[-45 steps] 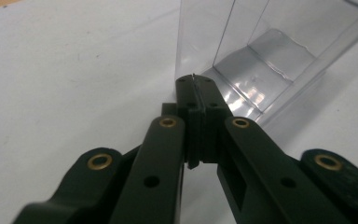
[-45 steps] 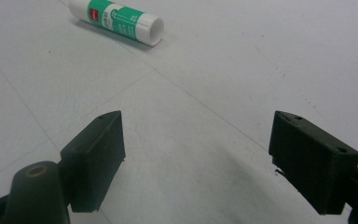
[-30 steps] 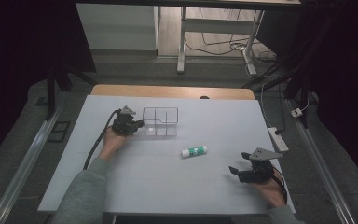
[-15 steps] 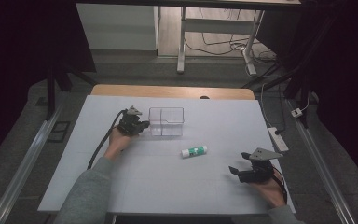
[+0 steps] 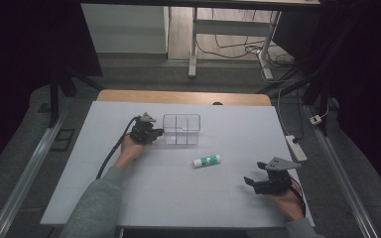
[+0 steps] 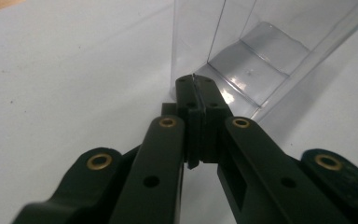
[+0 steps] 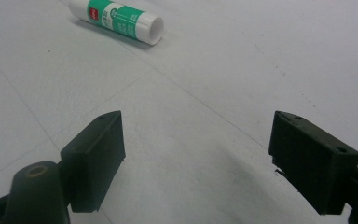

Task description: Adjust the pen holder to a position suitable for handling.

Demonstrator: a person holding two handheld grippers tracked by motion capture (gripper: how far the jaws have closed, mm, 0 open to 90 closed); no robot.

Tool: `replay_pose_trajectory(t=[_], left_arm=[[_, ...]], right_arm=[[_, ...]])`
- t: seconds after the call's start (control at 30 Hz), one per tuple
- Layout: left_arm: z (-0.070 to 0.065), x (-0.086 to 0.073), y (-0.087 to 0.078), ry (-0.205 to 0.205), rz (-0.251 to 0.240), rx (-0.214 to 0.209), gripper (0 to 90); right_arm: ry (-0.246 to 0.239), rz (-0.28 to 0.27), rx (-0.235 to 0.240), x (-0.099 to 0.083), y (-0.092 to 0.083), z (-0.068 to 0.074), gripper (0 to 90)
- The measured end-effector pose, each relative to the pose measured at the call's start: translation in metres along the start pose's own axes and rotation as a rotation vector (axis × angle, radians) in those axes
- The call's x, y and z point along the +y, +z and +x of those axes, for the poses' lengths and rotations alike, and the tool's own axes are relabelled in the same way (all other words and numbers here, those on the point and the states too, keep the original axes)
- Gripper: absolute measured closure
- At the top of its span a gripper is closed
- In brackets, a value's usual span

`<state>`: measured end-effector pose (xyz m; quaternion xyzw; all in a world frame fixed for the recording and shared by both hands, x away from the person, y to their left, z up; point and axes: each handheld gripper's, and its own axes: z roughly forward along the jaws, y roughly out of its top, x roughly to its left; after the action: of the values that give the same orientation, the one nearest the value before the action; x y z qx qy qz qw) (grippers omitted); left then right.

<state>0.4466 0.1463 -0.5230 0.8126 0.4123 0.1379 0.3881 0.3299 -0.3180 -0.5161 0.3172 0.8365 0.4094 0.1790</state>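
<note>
On the far left part of the white table (image 5: 178, 198), I have my left gripper (image 5: 151, 133) pressed up against the left end of a clear plastic organizer (image 5: 181, 130). In the left gripper view its jaws are clenched together with the thin edge of the box's wall pinched between the pads, so I am grasping the organizer by its near-left wall. The box is a transparent rectangular tray with inner dividers splitting it into compartments; its walls are glossy and its floor catches pale reflections. Its compartments look bare.

Right of centre, nearer to me than the box and well apart from it, a glue stick (image 5: 207, 160) lies on its side. It is a smooth white cylinder with a green label band, its length running left to right with a slight tilt.

At the near right, my right gripper (image 5: 255, 182) sits low over the table with its jaws spread wide and nothing between them. In the right gripper view the blocky matte black pads (image 7: 98, 154) frame bare tabletop, and the glue stick rests ahead toward the upper left with open surface in between.

The table cover is matte with faint crease lines and a few dark specks. A strip of wooden tabletop (image 5: 183, 96) shows along the far edge. On the floor beyond sit tangled cables (image 5: 238, 47) and a power strip (image 5: 295, 147) to the right.
</note>
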Motion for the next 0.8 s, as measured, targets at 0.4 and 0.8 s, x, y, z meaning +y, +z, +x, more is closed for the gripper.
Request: replay_pose_trajectory(t=[0.4,0.8], left_arm=[[-0.003,0.002,0.002,0.015,0.006,-0.020,88.8],[0.000,-0.007,-0.022,0.018,-0.032,0.009,88.9]], right_arm=[[0.001,-0.004,-0.005,0.000,-0.001,0.000,17.9],[0.000,-0.004,-0.002,0.000,-0.001,0.000,17.8]])
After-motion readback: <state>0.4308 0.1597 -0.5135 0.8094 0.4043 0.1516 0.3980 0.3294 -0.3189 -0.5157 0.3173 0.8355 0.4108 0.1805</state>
